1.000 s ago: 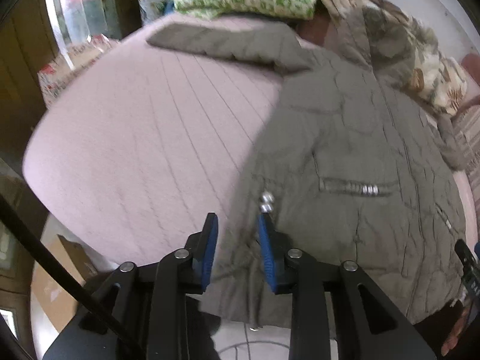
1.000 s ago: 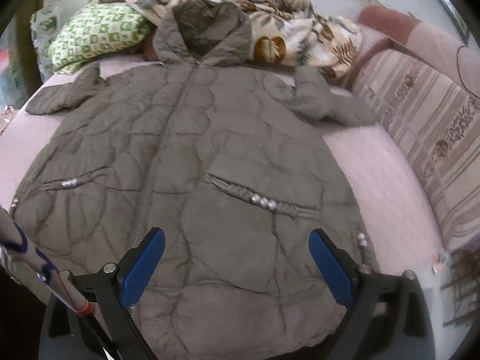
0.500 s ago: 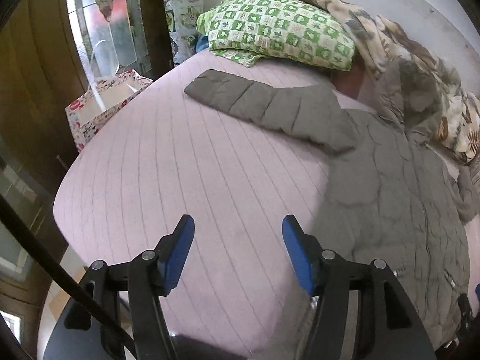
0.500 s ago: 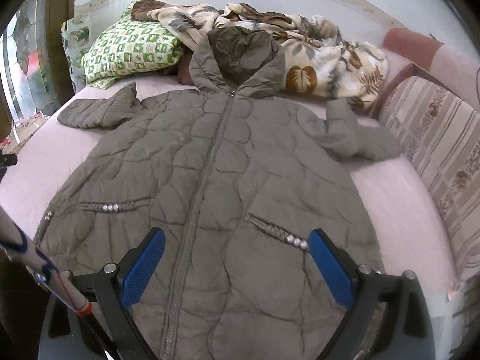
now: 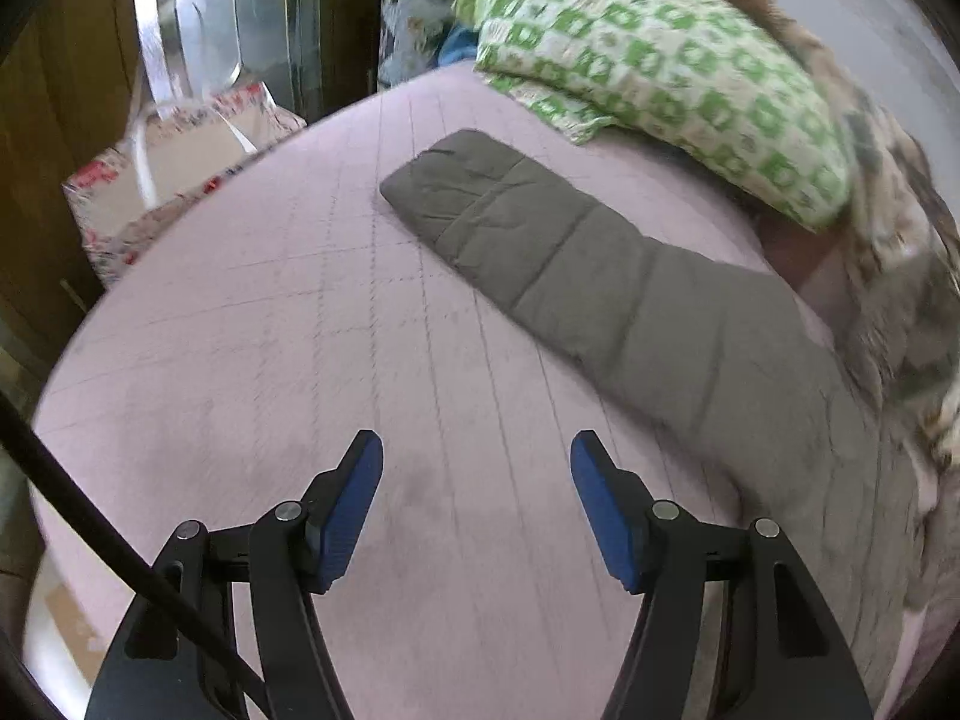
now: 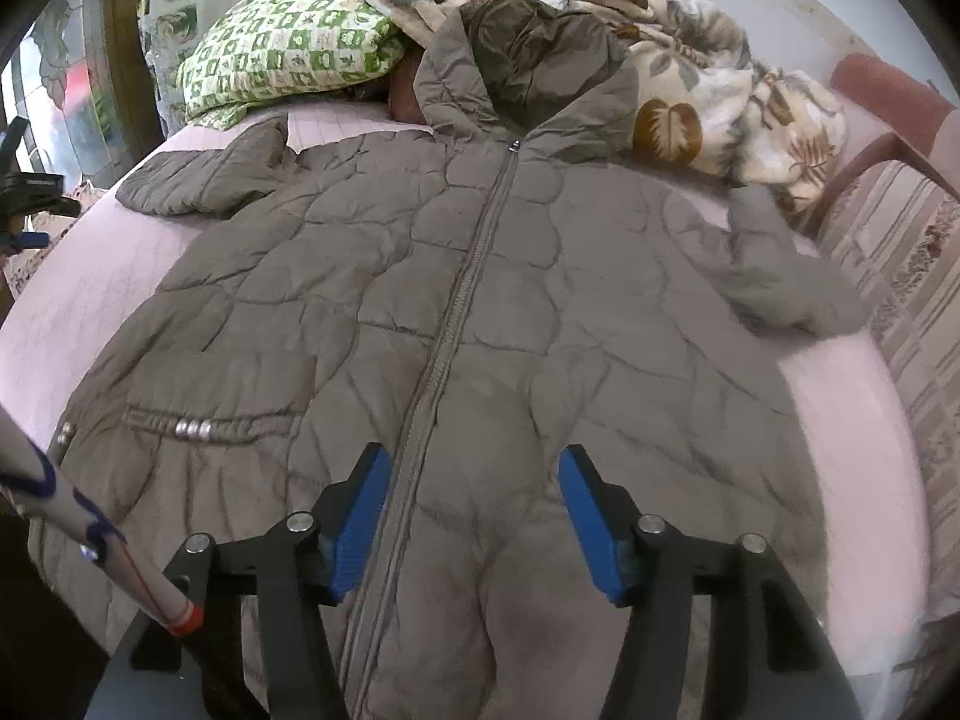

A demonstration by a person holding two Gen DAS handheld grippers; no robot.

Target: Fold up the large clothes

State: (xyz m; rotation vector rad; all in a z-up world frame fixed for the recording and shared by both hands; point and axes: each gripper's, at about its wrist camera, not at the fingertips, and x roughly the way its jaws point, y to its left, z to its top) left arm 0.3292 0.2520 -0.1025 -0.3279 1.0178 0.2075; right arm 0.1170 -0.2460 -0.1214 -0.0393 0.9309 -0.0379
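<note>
Item: quilted coat [image 6: 480, 312], grey-olive, hooded, zipped to the collar. Lies face up and spread flat on the pink bed [image 6: 840, 420], hem nearest the claws, hood [image 6: 522, 54] farthest ahead against the bedding. Both sleeves extend outward from the body, a layout that reads as preparation for folding them inward; no fold is made yet.

Left sleeve [image 5: 576, 258]: flat on the bed cover, ahead and to the right of the left claw [image 5: 474, 456], cuff pointing away towards the pillow.

Right sleeve [image 6: 774, 276]: bent and rumpled, well ahead and to the right of the right claw [image 6: 474, 468].

Left claw: released, jaws having just widened, nothing between them; only bare bed cover lies below. Judged to be heading for the left sleeve.

Right claw: unclenched and grasping nothing, jaws having just narrowed, straddling the zipper [image 6: 462, 312] above the lower front of the coat; the pads do not press the fabric.

Surroundings: green checked pillow [image 6: 288, 48] and leaf-print blanket [image 6: 708, 84] beyond the hood; striped sofa back [image 6: 906, 276] to the far right; patterned box [image 5: 174, 174] off the bed's left edge.
</note>
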